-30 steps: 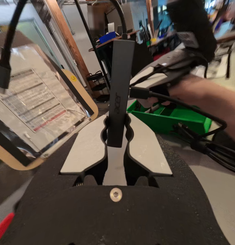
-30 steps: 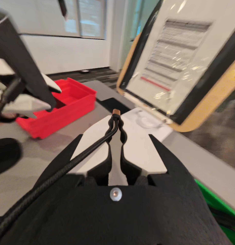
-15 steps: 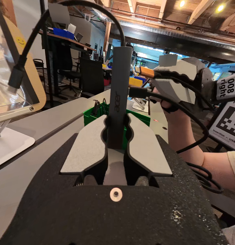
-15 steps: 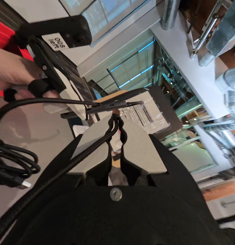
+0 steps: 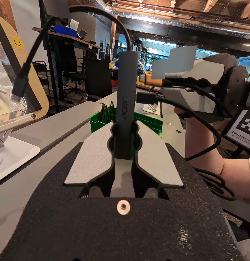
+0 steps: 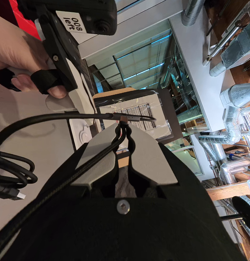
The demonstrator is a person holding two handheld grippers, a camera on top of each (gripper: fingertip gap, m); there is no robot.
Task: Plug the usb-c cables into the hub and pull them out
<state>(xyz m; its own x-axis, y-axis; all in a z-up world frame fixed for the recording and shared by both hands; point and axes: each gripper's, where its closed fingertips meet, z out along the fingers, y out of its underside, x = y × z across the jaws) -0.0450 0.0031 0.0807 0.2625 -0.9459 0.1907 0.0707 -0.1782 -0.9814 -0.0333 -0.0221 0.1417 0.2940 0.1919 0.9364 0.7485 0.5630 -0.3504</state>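
You have 1 grey hub (image 5: 126,101) in front of you and 2 grippers — the left gripper (image 5: 123,135) and the right gripper (image 5: 182,83). Count 2 USB-C cables at the hub's side: 1 with a black plug (image 5: 146,97) and 1 with an orange plug (image 5: 153,81). The hub's own lead ends in 1 more black plug (image 5: 19,87). On the table (image 5: 50,131) you see 1 green bin (image 5: 148,124) — and 1 coil of black cable (image 6: 12,173) with 1 silver-tipped connector.

Hub (image 5: 126,101) upright; 1 plug (image 5: 152,81) rightward (apart).
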